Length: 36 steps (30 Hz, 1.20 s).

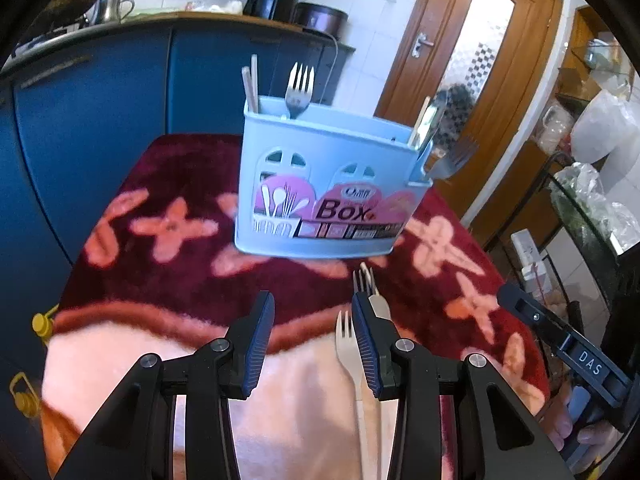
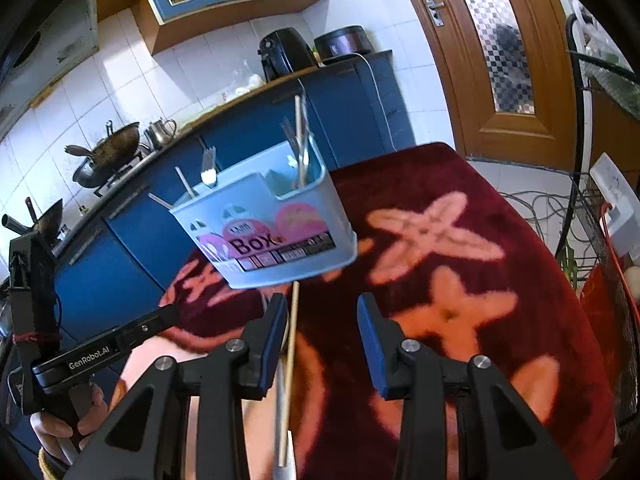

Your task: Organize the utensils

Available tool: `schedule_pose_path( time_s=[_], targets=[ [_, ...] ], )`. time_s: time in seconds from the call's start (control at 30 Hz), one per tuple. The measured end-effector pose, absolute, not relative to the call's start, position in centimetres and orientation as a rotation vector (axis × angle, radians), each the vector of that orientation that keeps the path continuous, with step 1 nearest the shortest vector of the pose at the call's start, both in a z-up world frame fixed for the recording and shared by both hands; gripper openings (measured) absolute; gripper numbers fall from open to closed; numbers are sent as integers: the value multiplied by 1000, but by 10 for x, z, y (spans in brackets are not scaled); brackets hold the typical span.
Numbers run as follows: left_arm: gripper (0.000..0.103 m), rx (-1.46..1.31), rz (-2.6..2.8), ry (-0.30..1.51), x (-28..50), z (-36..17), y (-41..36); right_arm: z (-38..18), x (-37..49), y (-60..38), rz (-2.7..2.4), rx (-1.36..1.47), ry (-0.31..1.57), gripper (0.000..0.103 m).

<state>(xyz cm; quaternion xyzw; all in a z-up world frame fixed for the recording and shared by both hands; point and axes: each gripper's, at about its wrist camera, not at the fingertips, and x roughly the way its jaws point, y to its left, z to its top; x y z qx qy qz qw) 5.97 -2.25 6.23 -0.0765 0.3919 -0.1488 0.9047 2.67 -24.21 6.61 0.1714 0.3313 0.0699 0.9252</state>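
Note:
A light blue utensil box (image 1: 320, 184) stands on the dark red flowered cloth (image 1: 180, 280), with a metal fork (image 1: 299, 88) and chopsticks (image 1: 250, 84) upright in it. My left gripper (image 1: 313, 308) hangs open over the cloth in front of the box, nothing between its fingers. A beige fork (image 1: 348, 354) and a second fork (image 1: 363, 280) lie beside its right finger, partly hidden by it. In the right wrist view the box (image 2: 272, 232) is ahead to the left. My right gripper (image 2: 323, 312) is open above a wooden chopstick (image 2: 290, 360) lying on the cloth by its left finger.
Blue kitchen cabinets (image 1: 100, 120) stand behind the table, their counter carrying a black air fryer (image 2: 284, 56), a wok (image 2: 108, 148) and a kettle. A wooden door (image 1: 480, 80) is at the right. A wire rack (image 2: 600, 240) with cables borders the table's right edge.

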Motion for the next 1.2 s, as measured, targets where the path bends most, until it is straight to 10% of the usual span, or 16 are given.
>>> schedule_pose_path(
  time_s=[1.2],
  targets=[
    [29, 38, -358, 957, 73, -1, -91, 13, 33, -262, 141, 452, 789, 42]
  ],
)
